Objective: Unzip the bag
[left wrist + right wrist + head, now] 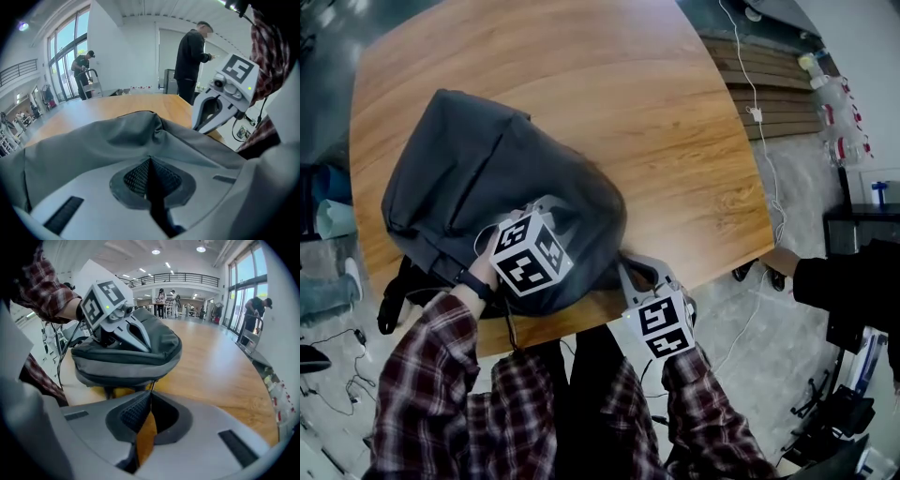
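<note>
A dark grey backpack [506, 178] lies on the wooden table [656, 112], its near end at the table's front edge. My left gripper [546, 208] rests on top of that near end, shut on a fold of the bag's fabric [140, 126]; the left gripper's tips [150, 160] meet against it. My right gripper [628, 269] is at the bag's near right corner. In the right gripper view it [151, 393] is shut on a thin zipper pull [153, 384] hanging from the bag [131, 357], while the left gripper [140, 348] sits on the bag above.
The table's front edge [694, 277] runs just past the bag. A person in black [839, 281] stands at the right, by the table's corner. A white cable [759, 122] and bottles [839, 103] lie on the floor beyond the table's right side.
</note>
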Available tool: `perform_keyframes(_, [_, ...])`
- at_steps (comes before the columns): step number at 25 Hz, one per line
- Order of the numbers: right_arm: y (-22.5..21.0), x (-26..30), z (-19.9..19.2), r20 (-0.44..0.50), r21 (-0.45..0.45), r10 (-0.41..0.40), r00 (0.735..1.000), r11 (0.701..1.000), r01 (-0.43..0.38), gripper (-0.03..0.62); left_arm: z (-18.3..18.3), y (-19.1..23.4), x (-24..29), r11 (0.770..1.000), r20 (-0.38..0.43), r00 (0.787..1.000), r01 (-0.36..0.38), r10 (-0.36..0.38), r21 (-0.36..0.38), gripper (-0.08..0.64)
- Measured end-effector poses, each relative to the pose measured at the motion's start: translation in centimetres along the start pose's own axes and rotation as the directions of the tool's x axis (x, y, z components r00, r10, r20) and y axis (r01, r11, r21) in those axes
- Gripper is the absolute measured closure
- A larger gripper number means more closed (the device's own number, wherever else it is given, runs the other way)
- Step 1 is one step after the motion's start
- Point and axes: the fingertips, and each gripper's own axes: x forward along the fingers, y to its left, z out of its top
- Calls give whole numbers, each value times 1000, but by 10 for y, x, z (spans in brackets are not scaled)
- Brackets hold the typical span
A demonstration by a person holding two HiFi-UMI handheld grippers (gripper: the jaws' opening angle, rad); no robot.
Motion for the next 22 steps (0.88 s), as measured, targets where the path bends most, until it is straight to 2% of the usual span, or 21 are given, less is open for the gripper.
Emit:
perform_keyframes(3, [25, -9, -6, 10, 37, 30, 999, 999, -31, 575, 2, 6, 4, 1000, -6, 1000, -18, 18, -16, 552])
perform_keyframes(7, [77, -19, -5, 29, 40, 95, 995, 995, -96, 575, 3, 12, 6, 998, -7, 999, -44, 44, -40, 552])
perform_keyframes(13, [138, -24, 11, 72, 17, 198, 977, 980, -200, 575, 8, 32, 6, 987, -19, 992, -128, 127, -94, 551])
perform_keyframes(15, [138, -24, 15, 77, -3, 181, 980, 983, -181, 575, 8, 41, 7, 980, -26, 987, -163, 161, -119, 551])
perform_keyframes(18, [111, -21, 10, 66, -25, 106, 992, 994, -105, 578, 6, 55, 5, 962, -27, 976, -217, 216, -164, 551])
perform_keyframes(22, [71, -20, 3, 50, -85, 27, 998, 996, -23, 578, -9, 70, -10, 914, -30, 962, -269, 273, -304, 551])
